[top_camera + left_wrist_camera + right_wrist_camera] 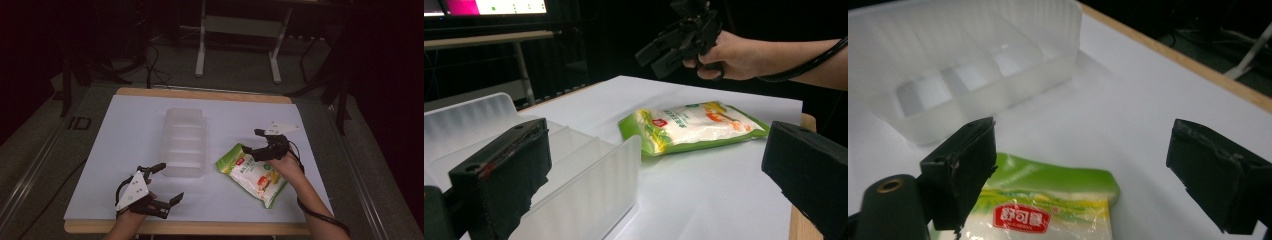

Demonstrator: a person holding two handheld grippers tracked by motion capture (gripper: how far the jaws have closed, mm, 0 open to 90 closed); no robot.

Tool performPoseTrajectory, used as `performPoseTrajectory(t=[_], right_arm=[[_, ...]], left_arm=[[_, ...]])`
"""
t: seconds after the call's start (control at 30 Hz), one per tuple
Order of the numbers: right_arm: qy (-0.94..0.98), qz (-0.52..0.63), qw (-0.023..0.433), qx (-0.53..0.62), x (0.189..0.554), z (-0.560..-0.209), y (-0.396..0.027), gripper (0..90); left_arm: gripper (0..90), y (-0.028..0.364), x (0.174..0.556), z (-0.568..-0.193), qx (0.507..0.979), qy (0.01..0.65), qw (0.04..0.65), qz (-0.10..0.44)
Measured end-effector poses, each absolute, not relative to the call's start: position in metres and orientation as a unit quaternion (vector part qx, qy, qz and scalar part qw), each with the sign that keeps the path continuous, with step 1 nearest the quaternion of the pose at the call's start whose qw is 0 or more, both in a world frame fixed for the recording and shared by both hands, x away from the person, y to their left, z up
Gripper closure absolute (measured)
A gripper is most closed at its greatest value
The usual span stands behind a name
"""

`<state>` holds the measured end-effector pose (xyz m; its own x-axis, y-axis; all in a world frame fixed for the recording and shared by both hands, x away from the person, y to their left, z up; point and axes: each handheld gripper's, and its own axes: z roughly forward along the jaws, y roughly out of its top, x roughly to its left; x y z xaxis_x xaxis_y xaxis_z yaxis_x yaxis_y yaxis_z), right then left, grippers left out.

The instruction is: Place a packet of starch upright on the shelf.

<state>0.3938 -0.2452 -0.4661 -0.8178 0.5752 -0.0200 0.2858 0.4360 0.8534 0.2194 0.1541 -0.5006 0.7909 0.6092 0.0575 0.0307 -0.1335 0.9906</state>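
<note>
Green and white, a soft crinkly snack bag (253,175) lies flat on the white table (125,150) just right of a clear plastic tray (184,142), likely light and best pinched at its sealed edge, while the right gripper (257,144) hovers wide open over it and the left gripper (166,183) waits open, empty.

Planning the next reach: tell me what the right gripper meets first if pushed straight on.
Probably the green snack bag lying just below the right gripper; beyond it stands the clear plastic bin. Depth is unclear.

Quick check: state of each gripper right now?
Left gripper: open, holding nothing.
Right gripper: open, above the green snack bag, not gripping it.
</note>
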Motion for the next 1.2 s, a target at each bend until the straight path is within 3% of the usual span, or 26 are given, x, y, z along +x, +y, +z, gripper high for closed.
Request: performPoseTrajectory(t=[0.4, 0.57, 1.03, 1.1, 1.13, 1.2], right_arm=[[0.849, 0.428, 0.119, 0.286, 0.413, -0.502, -0.247, 13.8], [0.866, 0.402, 0.103, 0.278, 0.417, -0.514, -0.247, 18.3], [0.869, 0.395, 0.057, 0.292, 0.425, -0.526, -0.247, 20.6], [0.872, 0.392, 0.052, 0.287, 0.426, -0.527, -0.246, 25.0], [0.874, 0.393, 0.045, 0.283, 0.426, -0.527, -0.245, 31.9], [0.875, 0.391, 0.038, 0.281, 0.425, -0.527, -0.245, 34.1]], left_arm=[[0.0, 0.154, 0.22, -0.502, 0.719, 0.222, 0.618, 0.227], [0.0, 0.153, 0.221, -0.503, 0.719, 0.223, 0.618, 0.226], [0.0, 0.151, 0.222, -0.504, 0.724, 0.221, 0.614, 0.221], [0.0, 0.151, 0.222, -0.504, 0.725, 0.221, 0.613, 0.222], [0.0, 0.151, 0.222, -0.504, 0.726, 0.221, 0.613, 0.221], [0.0, 0.15, 0.222, -0.504, 0.726, 0.22, 0.613, 0.222]])
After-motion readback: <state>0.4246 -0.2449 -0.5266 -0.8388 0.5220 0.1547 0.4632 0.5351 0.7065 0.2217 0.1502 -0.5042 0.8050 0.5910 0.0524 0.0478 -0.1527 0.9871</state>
